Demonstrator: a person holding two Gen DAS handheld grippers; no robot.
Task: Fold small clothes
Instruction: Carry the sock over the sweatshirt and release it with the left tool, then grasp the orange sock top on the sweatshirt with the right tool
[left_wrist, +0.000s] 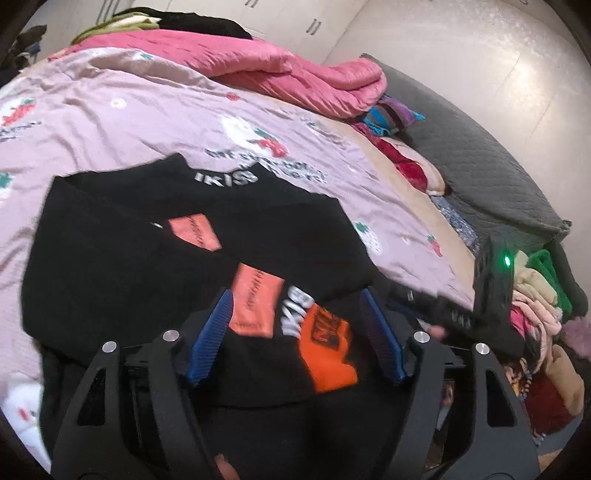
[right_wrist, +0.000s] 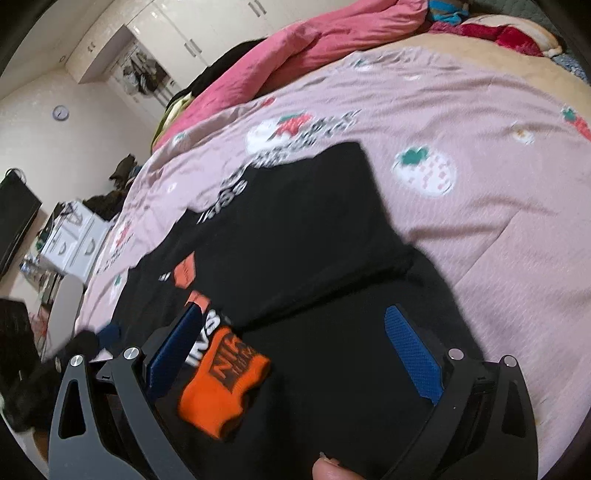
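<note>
Presently listed, left to right: left gripper (left_wrist: 295, 299), jaws spread wide, holding nothing, above the black garment (left_wrist: 155, 258) lying on the pink strawberry-print bedspread (left_wrist: 110, 118); right gripper (right_wrist: 295, 325), jaws apart, empty, over the same garment's orange patch (right_wrist: 221, 391).

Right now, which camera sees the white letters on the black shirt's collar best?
The left wrist view. There the white collar letters on the black shirt face the camera, fairly sharp and readable. In the right wrist view the same letters sit tilted and smeared by blur, so they are hard to read.
</note>
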